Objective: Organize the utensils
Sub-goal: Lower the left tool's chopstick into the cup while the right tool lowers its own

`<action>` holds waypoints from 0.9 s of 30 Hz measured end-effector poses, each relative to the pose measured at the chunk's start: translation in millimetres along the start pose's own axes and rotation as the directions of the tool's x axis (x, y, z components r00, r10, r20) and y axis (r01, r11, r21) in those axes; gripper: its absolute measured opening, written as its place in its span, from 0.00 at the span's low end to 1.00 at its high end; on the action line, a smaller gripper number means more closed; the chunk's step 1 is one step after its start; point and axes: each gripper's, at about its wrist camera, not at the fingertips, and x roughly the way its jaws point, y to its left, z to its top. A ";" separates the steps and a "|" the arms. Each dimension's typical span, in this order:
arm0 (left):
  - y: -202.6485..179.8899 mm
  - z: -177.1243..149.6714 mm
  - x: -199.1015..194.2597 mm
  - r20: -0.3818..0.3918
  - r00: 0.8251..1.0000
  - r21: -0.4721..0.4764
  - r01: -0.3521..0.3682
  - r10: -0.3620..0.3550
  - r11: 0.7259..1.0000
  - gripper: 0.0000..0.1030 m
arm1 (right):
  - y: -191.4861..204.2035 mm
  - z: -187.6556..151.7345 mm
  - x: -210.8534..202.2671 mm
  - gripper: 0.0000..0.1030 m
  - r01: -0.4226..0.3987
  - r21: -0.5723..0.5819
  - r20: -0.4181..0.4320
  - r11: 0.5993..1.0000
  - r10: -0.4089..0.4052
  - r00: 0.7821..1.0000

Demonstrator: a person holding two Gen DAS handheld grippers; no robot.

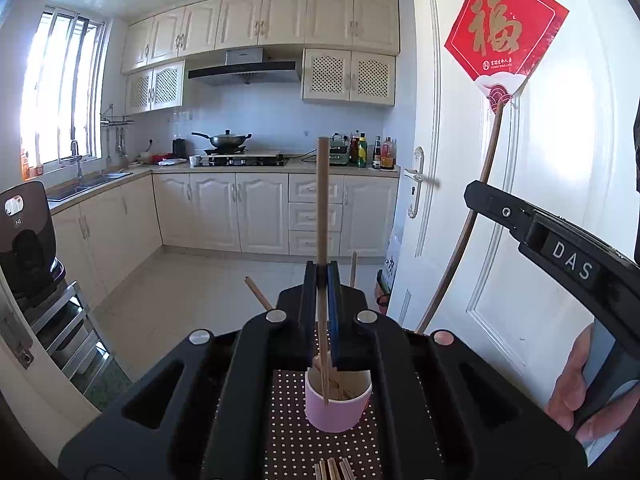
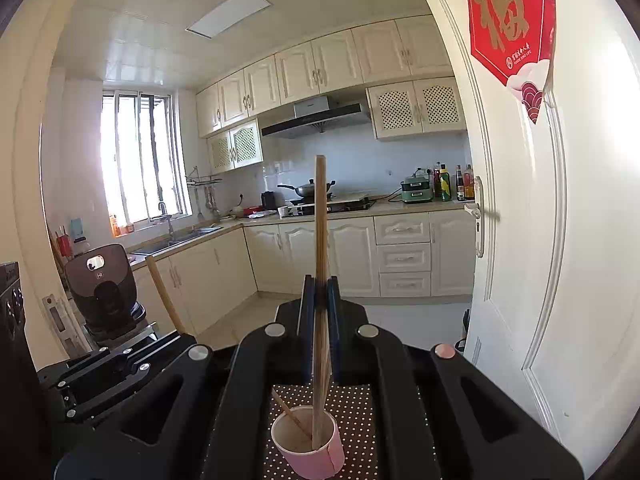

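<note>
- The left gripper (image 1: 322,276) is clamped tight on a single wooden chopstick (image 1: 322,208); its jaws are pressed together with only the stick between them.
- That chopstick stands nearly upright: its long axis runs top to bottom, blunt end up, thin end down inside a pink cup (image 1: 338,404) on the dotted mat (image 1: 288,440).
- The right gripper (image 2: 321,296) is likewise closed on what looks like a pair of chopsticks (image 2: 320,220), held side by side, though I cannot separate them cleanly.
- These too are near vertical, tips reaching down into a pink cup (image 2: 310,446), where another chopstick (image 2: 290,416) leans at a slant against the rim.
- My reading: gripping mid-shaft with the sticks vertical keeps the tips aimed at the narrow cup mouth, so they can drop in standing rather than tip out.
- More chopsticks (image 1: 334,470) lie flat on the mat just below the cup, so sorting seems unfinished.
- A hand (image 1: 584,392) holds the other tool at the right edge of the left view.
</note>
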 end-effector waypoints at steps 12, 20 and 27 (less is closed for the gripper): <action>8.1 -0.4 35.9 -0.027 1.000 -0.051 0.003 -0.004 0.999 0.05 | -7.0 -15.3 34.3 0.05 -0.028 -0.004 -0.023 1.000 0.028 0.999; 10.8 -14.2 61.6 -0.070 0.997 -0.057 0.019 -0.023 0.998 0.05 | -9.3 -36.8 66.9 0.05 -0.042 -0.004 -0.094 0.999 0.042 0.995; 15.2 -31.7 82.0 -0.124 0.992 -0.074 0.024 -0.033 0.997 0.05 | -7.0 -54.9 86.5 0.05 -0.044 -0.004 -0.162 0.999 0.042 0.986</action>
